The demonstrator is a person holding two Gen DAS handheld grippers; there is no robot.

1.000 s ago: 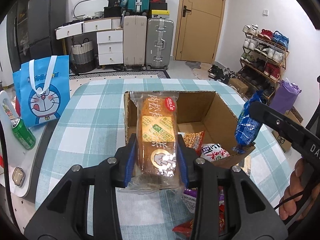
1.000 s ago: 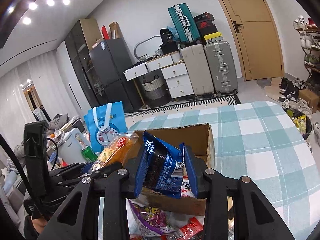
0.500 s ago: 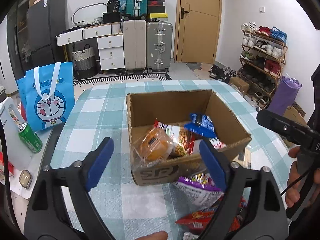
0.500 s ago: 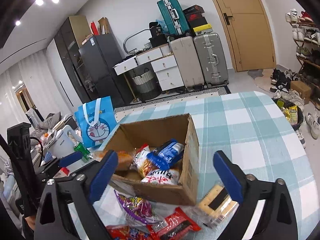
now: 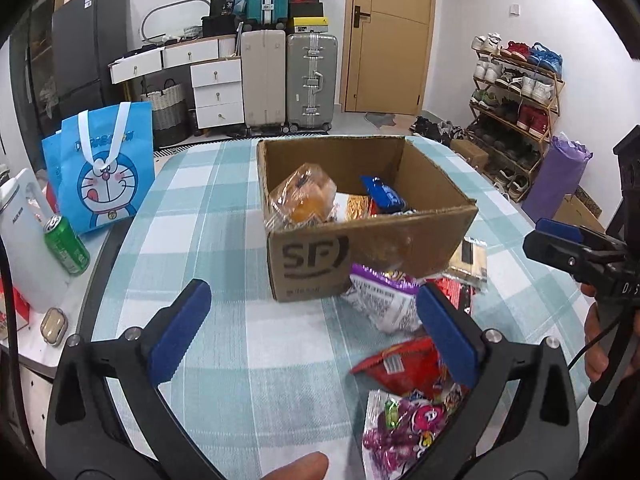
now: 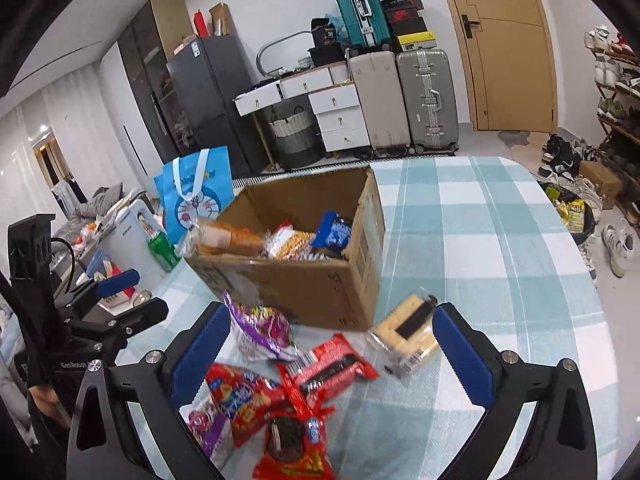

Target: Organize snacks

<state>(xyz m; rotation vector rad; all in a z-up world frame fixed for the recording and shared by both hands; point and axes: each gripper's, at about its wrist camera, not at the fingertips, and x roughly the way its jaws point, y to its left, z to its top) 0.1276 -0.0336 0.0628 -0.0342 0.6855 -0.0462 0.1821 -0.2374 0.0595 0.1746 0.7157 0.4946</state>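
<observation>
Cardboard box (image 5: 372,248) sits mid-table on checked cloth (image 5: 208,216), already holding bread pack (image 5: 302,198), blue pack (image 5: 382,194) & noodle-type snack betw them. Loose snacks piled on cloth at box's near front corner: purple pack (image 6: 260,330) touching box front, red wafer pack (image 6: 332,366) just beside it, cracker pack (image 6: 408,338) to its right, red bag (image 6: 240,398) nearer cam.

Key relation: pile lies straight ahead of & below right gripper (image 6: 332,360), framed betw its blue pads; wafer pack's long axis runs roughly across the gap, slightly diagonal, so prob needs a wrist turn or a grab at the short side. Left gripper (image 5: 316,332) has pile off toward its right finger, only bare cloth centred betw pads. Right hand judged nearer, better lined up for next pick.

Both grippers spread fully apart, nothing betw pads, nothing held. Both pitched down toward table, hovering short of box's near side. Left gripper visible at left edge of right wrist view, clear of pile.
</observation>
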